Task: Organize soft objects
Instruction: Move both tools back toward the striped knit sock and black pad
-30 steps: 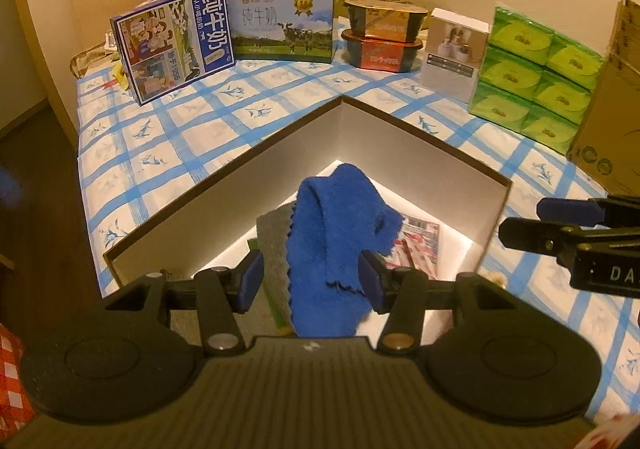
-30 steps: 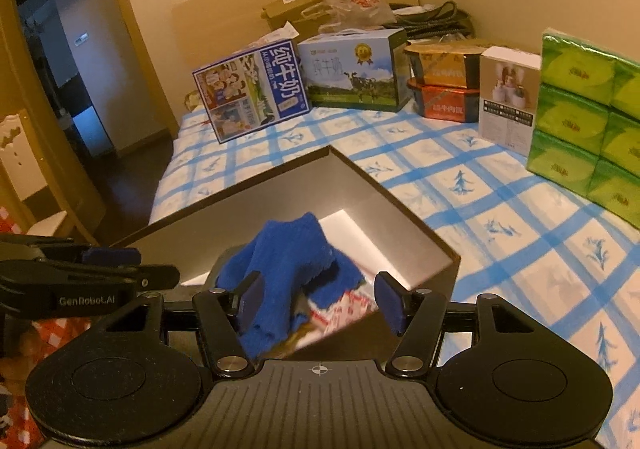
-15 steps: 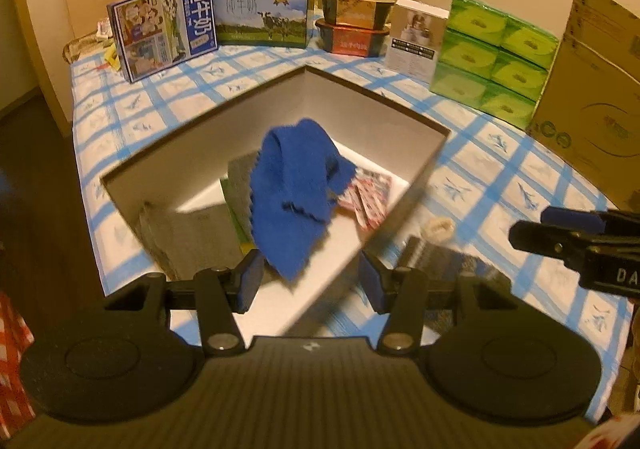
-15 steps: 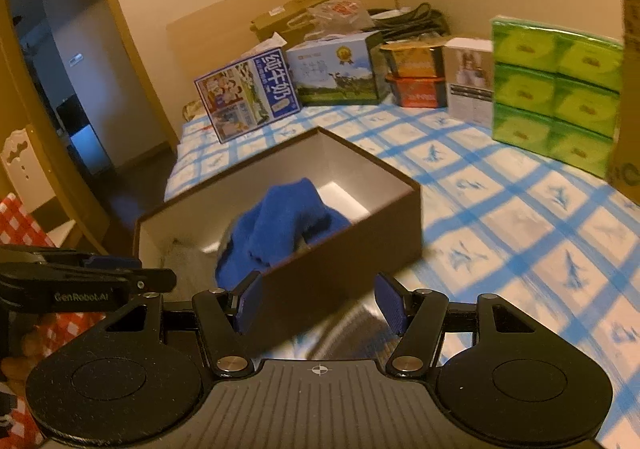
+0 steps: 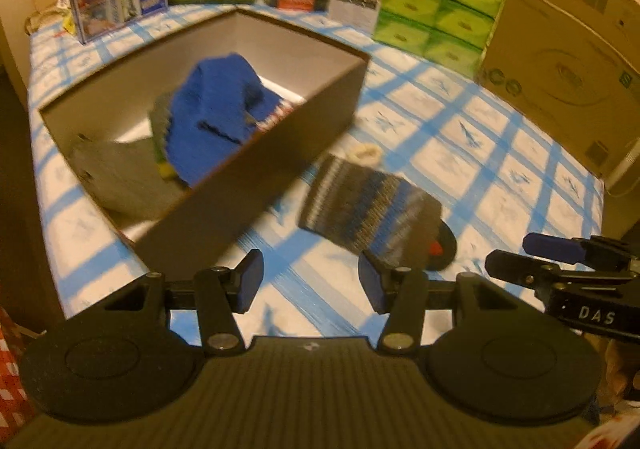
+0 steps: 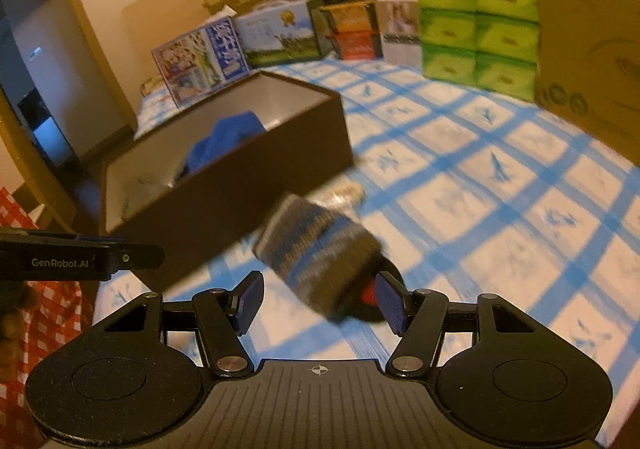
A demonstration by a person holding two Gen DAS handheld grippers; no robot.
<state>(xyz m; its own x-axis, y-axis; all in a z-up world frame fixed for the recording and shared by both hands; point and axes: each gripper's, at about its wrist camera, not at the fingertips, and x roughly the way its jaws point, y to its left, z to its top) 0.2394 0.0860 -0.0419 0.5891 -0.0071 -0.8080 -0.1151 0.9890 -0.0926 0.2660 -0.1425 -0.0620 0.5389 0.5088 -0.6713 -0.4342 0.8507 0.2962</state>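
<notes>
On the table just beside the box (image 5: 256, 185), the striped sock (image 6: 320, 253) lies w/ both hand-held grippers, right (image 6: 320, 303) & left (image 5: 310, 285), spread & empty; prob. light, floppy — pinch mid-bunch.

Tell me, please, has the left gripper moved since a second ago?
Yes. The left gripper has pulled back from over the box, towards the striped sock.
</notes>
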